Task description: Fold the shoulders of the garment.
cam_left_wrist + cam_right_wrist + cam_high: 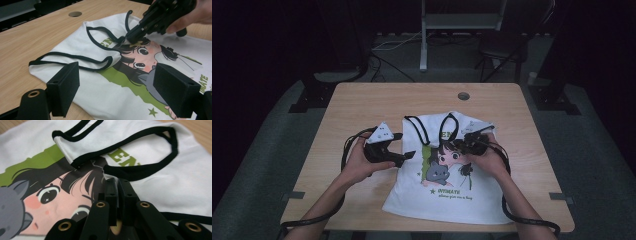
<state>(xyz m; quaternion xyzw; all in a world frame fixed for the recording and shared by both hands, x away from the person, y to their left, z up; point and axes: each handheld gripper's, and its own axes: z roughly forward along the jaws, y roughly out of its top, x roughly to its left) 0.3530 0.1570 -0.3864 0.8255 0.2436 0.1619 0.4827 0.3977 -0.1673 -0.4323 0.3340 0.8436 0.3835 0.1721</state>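
A white sleeveless shirt [452, 200] with black trim and a cartoon print lies on the wooden table [362, 105], its top part folded over. My left gripper [406, 145] hovers at the shirt's left edge, open, with nothing between its jaws; in the left gripper view [117, 85] the shirt [100, 97] lies spread beyond them. My right gripper [455, 145] rests on the print near the neckline, shut on a pinch of white fabric beside the black trim [140, 172]. The right gripper view [117, 183] shows cloth caught between the tips. From the left gripper view, the right gripper [128, 38] presses down on the shirt.
A round cable hole [463, 96] sits in the table's far middle. Beyond the table stand a white metal frame [424, 45], floor cables and dark equipment bases. Bare wood lies to the left and at the back of the shirt.
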